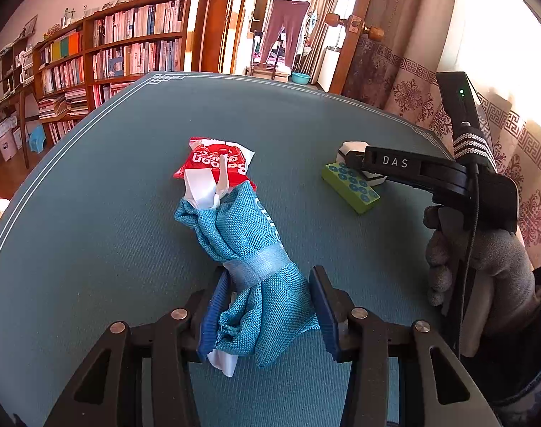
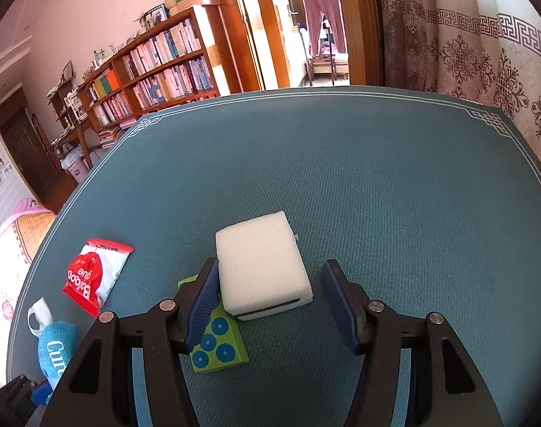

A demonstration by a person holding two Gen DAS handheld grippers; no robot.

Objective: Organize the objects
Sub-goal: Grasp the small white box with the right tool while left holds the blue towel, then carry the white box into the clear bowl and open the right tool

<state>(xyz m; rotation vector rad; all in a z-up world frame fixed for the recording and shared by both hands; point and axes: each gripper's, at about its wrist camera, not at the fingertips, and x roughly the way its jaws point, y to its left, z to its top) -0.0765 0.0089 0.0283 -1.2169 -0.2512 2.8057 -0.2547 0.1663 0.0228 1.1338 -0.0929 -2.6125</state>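
Note:
A rolled blue mesh cloth bundle (image 1: 256, 249), bound with a band, lies on the teal table mat (image 1: 110, 249). My left gripper (image 1: 268, 279) is shut on its near end. A red and white packet (image 1: 217, 163) touches the bundle's far end. In the right wrist view a white block (image 2: 263, 270) sits between the jaws of my right gripper (image 2: 270, 265). The left pad touches it and the right pad stands clear, so the gripper is open. A green tile with blue circles (image 2: 220, 345) lies beside the block, partly under the left finger.
A gloved hand (image 1: 484, 267) holds the right gripper at the table's right side. Patterned curtains (image 2: 484, 53) hang behind the far edge. A bookcase (image 2: 156, 67) and a doorway stand beyond the table. The mat's far half (image 2: 377, 178) is bare.

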